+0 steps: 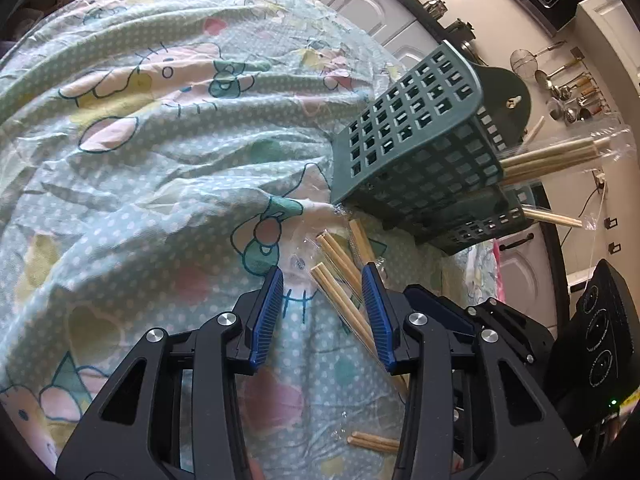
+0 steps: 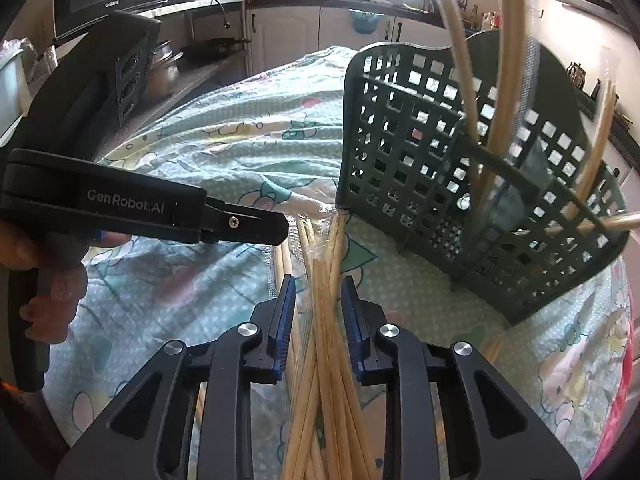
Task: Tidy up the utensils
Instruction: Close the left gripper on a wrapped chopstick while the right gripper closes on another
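A wide stretch of patterned tablecloth is left open toward the table's far edge, while passage ahead is blocked by the green utensil basket, with wrapped chopsticks lying just before it.

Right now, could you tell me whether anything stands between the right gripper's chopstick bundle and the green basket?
Nothing visible does. The chopstick bundle lies between the right gripper fingers, its wrapped tips pointing at the green basket, with only bare tablecloth around. The left gripper hovers off to the side.
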### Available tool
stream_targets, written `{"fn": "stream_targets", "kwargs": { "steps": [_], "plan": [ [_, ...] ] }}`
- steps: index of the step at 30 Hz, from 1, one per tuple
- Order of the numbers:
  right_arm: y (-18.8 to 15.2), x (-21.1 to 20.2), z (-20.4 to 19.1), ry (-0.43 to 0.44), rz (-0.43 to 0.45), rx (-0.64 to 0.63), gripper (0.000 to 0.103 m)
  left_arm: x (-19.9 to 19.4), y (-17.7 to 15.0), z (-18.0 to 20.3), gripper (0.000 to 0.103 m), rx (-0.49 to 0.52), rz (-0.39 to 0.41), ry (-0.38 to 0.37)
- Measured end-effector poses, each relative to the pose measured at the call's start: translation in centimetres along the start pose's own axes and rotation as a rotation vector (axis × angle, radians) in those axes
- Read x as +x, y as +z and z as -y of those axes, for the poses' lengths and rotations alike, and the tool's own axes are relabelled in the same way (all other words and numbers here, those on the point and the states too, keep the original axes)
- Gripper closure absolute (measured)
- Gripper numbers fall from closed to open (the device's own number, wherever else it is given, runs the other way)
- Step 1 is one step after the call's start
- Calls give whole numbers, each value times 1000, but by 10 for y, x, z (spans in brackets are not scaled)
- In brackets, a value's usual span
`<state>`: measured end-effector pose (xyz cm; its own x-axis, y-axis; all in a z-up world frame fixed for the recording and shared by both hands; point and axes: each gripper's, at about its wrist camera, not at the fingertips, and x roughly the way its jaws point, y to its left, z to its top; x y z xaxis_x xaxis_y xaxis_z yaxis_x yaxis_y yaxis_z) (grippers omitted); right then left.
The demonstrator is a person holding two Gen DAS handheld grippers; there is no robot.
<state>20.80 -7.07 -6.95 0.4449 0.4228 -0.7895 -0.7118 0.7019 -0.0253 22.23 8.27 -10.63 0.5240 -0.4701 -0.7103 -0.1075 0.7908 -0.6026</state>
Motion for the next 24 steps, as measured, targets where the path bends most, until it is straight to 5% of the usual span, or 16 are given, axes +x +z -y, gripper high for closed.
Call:
{"fn": "stream_targets", "kwargs": {
  "steps": [8,14,17,24],
  "plan": [
    [-2,2,18,29,0,92,95,5,6,-7,71,-43,-4,-21],
    [-4,-21,32,11,51,132,97,7,8,-7,82,-36,8,-2],
    [-4,-34,39,4,80,150,97,9,8,-9,96,-39,8,0],
    [-4,-59,45,-23,134,180,97,-4,7,-10,102,-40,36,-72]
  ]
}}
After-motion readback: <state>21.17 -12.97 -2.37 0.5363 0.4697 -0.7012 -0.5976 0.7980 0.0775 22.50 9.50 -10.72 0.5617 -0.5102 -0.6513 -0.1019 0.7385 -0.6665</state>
